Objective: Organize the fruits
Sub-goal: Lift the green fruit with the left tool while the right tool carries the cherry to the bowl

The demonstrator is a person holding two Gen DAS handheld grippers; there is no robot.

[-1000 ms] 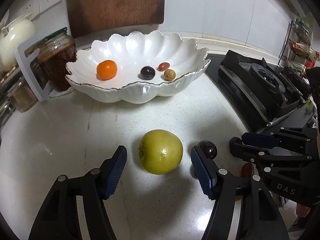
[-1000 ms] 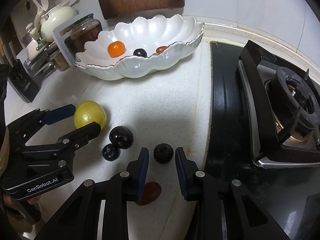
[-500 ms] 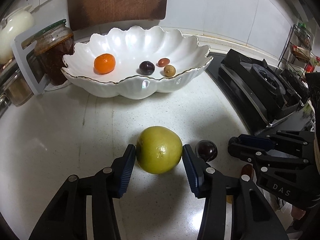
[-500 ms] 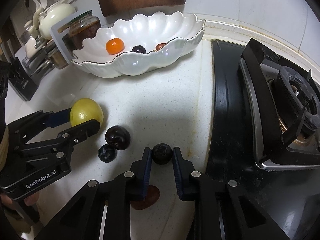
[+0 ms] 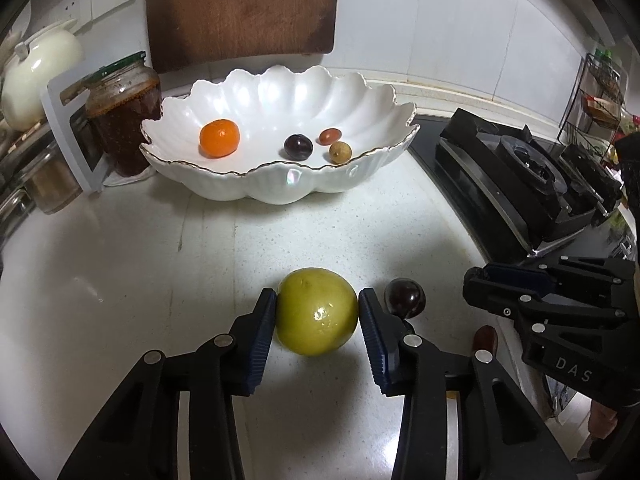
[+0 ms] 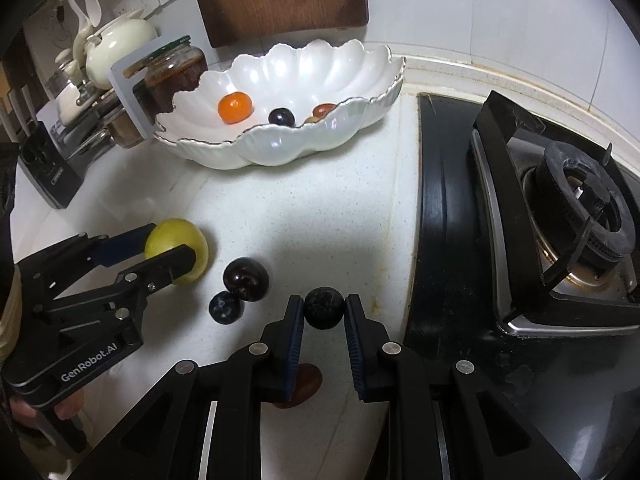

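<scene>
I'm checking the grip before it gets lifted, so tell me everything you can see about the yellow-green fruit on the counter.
The yellow-green fruit is round, smooth and glossy, with a bright highlight and faint speckling. It sits on the white speckled counter, in front of the scalloped bowl. The left tool is closing on it, blue ribbed pads at both flanks. A dark plum lies just beside it.

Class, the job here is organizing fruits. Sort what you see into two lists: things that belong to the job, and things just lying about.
Belong to the job:
- white bowl
- green fruit in left claw
- dark fruit in right claw
- plum
- orange

Just lying about:
- jar
- teapot
- cutting board
- stove
</scene>
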